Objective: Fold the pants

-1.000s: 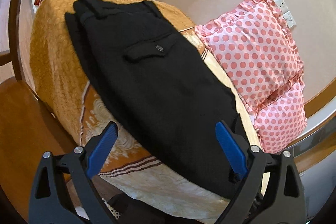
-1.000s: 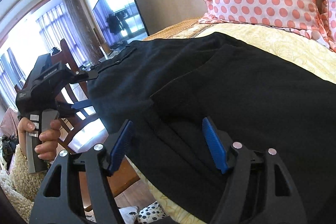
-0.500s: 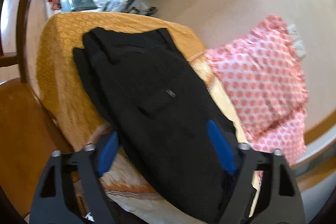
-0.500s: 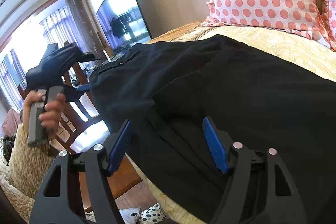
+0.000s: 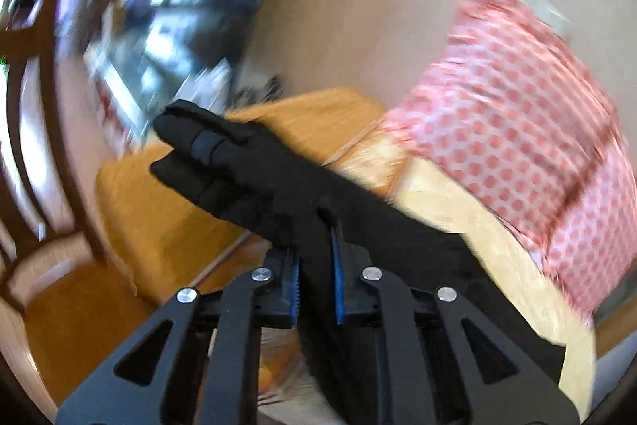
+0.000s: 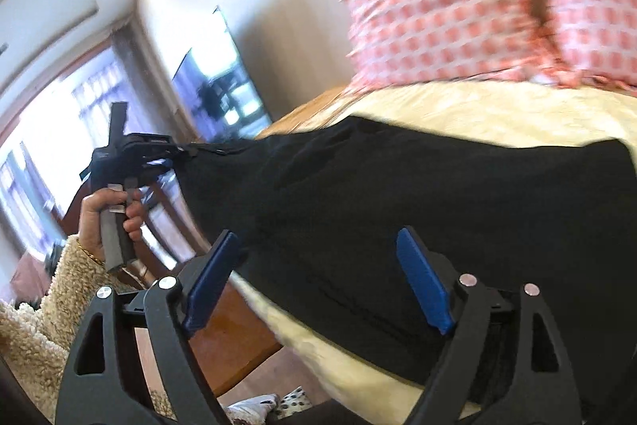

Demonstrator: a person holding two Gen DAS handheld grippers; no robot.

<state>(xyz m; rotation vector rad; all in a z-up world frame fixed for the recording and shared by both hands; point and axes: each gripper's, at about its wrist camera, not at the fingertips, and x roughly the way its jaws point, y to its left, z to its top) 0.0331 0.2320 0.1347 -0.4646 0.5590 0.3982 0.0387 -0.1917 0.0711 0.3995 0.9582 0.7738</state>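
Lying across the cream and orange quilted bed cover (image 5: pixel 458 210), the black woven-fabric pants (image 6: pixel 438 194) form a long, flat dark panel; this panel serves as the landmark. Its cloth is matte and slightly wrinkled, with a pocket seam faintly visible near its middle in the right wrist view. The cover beneath it is textured, pale cream next to the pants and orange toward the far end.

The left gripper (image 5: pixel 314 277), black plastic with blue ribbed pads, has its jaws drawn together and clamped on a raised ridge of the pants at the near edge of the panel. In the right wrist view the same tool (image 6: pixel 159 158) appears at the far left end of the panel, gripped by a bare hand (image 6: pixel 109 210) wearing a cream fleece sleeve (image 6: pixel 59 289) and a thin gold bracelet.

The right gripper (image 6: pixel 318 277) hovers above the near edge of the pants with its jaws set wide apart; the blue pads (image 6: pixel 424 281) straddle the fabric without closing on it.

A pink pillow with red polka dots and a ruffled border (image 5: pixel 517 130) leans against the wall behind the pants. A dark wooden chair (image 5: pixel 36 186) stands beside the orange end of the cover. A flat dark television screen (image 6: pixel 223 98) hangs on the wall beyond the far end of the pants. Both views are motion-blurred.
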